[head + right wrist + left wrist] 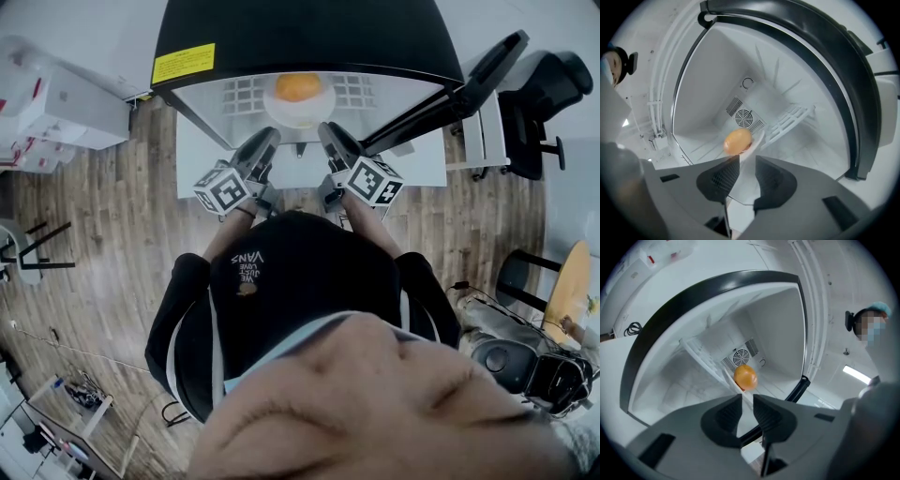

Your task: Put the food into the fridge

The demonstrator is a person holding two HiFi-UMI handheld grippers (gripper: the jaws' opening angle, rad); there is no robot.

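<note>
Fridge (pixel 300 37): compartment open, black door (pixel 469 84) swung out to the right. White wire shelf (pixel 792 119) sits inside, with a round fan vent (pixel 744 117) on the rear wall. Left gripper (pixel 746 399) and right gripper (pixel 747 161) are at the fridge mouth, both pointing in. The 2 jaws of each stand slightly apart with nothing pressed between them. 1 white plate (pixel 300 114) rests on the shelf. 1 orange fruit (pixel 298 87) lies on the plate, just beyond both grippers.
</note>
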